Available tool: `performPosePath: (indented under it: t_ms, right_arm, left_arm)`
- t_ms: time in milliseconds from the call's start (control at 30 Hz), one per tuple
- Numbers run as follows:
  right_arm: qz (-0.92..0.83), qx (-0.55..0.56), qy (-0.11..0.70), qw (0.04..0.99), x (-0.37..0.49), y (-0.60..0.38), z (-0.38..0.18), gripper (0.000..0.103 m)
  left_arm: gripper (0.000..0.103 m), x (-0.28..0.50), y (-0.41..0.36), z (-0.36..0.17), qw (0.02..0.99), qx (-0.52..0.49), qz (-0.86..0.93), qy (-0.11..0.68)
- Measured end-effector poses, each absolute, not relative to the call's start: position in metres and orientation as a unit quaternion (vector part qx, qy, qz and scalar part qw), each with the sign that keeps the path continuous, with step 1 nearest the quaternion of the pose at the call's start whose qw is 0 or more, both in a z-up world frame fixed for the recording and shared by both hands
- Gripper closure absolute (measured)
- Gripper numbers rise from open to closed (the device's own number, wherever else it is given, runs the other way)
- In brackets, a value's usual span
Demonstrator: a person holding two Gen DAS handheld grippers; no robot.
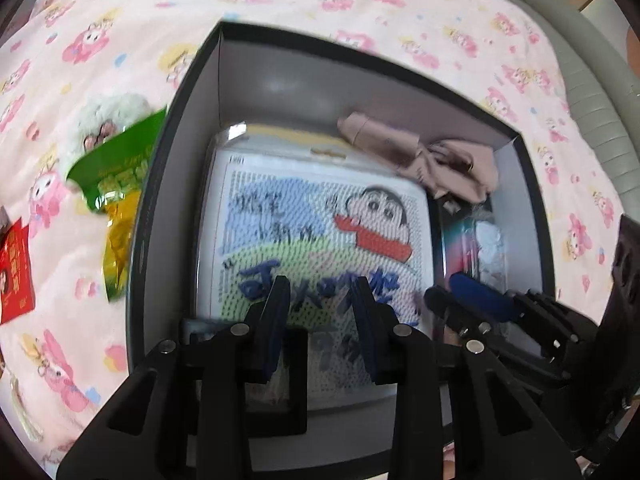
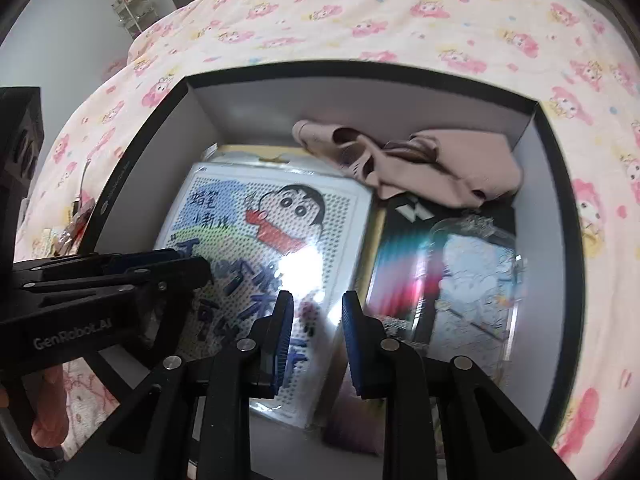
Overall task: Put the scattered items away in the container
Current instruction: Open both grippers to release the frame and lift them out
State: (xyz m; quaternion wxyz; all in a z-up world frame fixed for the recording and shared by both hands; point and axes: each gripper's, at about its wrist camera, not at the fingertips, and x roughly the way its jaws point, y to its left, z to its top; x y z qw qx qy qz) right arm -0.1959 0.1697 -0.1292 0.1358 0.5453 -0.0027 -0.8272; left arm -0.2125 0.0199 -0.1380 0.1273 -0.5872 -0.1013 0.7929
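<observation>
Two grippers poised over the dark-walled box [image 1: 180, 112] on the pink cartoon bedspread [image 1: 320, 4], jaws parted and gripping nothing: left gripper [image 1: 322, 312] and right gripper [image 2: 316, 332] both above the packaged cartoon bead board [image 2: 264, 224] lying flat inside. Beyond the fingers, crumpled beige cloth [image 2: 432, 164]; to the right gripper's right, a glossy clear-wrapped picture [image 2: 472, 276]. Probably between placements. Next, likely lift clear of the tall walls and swing left of the left gripper to the green packet [image 1: 116, 164], gold packet [image 1: 118, 252] and red card [image 1: 14, 272] outside. Ample open bedspread there; packets touching the box wall.
</observation>
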Motion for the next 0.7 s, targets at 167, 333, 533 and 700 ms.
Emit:
performPosePath:
  t_ms: [167, 333, 533, 700]
  right_arm:
    - [-0.816, 0.559, 0.000, 0.149, -0.200, 0.166, -0.139, 0.081]
    - [-0.774, 0.593, -0.054, 0.214, -0.200, 0.158, -0.151, 0.081]
    - [-0.790, 0.579, -0.019, 0.199, -0.195, 0.155, -0.142, 0.081]
    - [-0.806, 0.570, -0.001, 0.159, -0.203, 0.165, -0.143, 0.081]
  left_arm:
    - [0.071, -0.217, 0.019, -0.144, 0.118, -0.600, 0.784, -0.106]
    - [0.071, -0.208, 0.020, -0.142, 0.119, -0.604, 0.783, -0.091]
    - [0.069, -0.207, 0.011, -0.127, 0.135, -0.580, 0.796, -0.108]
    - [0.069, -0.216, 0.013, -0.126, 0.141, -0.575, 0.797, -0.116]
